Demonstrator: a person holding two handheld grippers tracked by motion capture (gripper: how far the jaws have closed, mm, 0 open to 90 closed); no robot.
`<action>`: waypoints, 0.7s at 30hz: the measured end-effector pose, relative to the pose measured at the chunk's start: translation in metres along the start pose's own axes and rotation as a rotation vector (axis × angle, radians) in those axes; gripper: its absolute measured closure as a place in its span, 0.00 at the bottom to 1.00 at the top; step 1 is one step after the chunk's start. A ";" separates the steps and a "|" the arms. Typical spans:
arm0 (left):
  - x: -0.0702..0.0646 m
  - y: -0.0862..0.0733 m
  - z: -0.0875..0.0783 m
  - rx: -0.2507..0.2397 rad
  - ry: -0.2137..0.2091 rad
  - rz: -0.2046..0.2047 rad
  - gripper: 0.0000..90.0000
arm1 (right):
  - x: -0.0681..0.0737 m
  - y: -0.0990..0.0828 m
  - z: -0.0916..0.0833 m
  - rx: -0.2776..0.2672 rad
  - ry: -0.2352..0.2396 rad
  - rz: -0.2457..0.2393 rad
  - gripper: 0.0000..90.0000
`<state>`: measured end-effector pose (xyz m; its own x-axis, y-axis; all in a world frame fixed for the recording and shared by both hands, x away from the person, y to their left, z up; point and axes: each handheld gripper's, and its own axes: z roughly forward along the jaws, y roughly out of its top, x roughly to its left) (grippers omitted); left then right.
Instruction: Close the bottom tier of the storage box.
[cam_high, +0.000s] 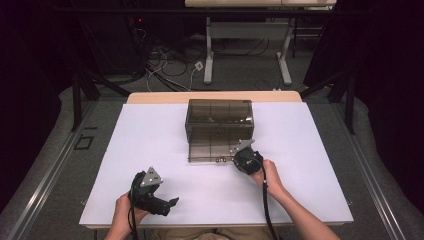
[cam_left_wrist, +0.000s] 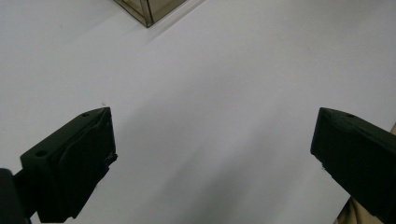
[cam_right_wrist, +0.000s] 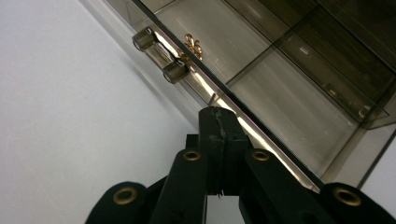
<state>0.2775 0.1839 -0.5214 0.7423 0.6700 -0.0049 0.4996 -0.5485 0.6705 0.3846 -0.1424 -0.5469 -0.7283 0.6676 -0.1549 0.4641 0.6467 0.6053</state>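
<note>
A smoky clear plastic box (cam_high: 219, 125) stands on the white counter (cam_high: 150, 145), toward its far middle, with a shallow drawer (cam_high: 212, 152) drawn out toward the person. The right claw (cam_high: 245, 159) sits at the near right corner of that drawer, its jaws pressed flat together with nothing between them; in the right claw view (cam_right_wrist: 218, 140) the closed tips lie right against the drawer's front edge, though whether they actually touch it I cannot tell. The left claw (cam_high: 167, 205) rests well apart from the box, near the front left of the counter, and its jaws stand wide open and empty above bare white surface (cam_left_wrist: 210, 93). The high view gives the whole layout: box, open drawer, both hands and their trailing cables. The right claw view adds detail that the high view is too small to show: a clear bar handle (cam_right_wrist: 159, 56) on the drawer front, a small gold fitting (cam_right_wrist: 194, 46) just behind it, and the dividers that split the drawer into compartments. The left claw view catches one corner of the box (cam_left_wrist: 149, 9) at its top edge.
</note>
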 end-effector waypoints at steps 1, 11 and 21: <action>0.000 0.000 0.000 0.000 -0.002 -0.003 0.00 | 0.001 0.001 0.000 -0.002 0.000 0.007 1.00; 0.000 0.000 -0.001 -0.003 0.000 -0.006 0.00 | -0.001 0.006 0.002 -0.025 -0.038 0.022 1.00; 0.001 0.000 0.000 -0.005 0.004 0.001 0.00 | -0.007 0.012 0.006 -0.060 -0.073 0.060 1.00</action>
<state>0.2782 0.1849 -0.5213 0.7408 0.6717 -0.0013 0.4970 -0.5468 0.6738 0.3984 -0.1371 -0.5425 -0.6603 0.7311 -0.1717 0.4737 0.5829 0.6602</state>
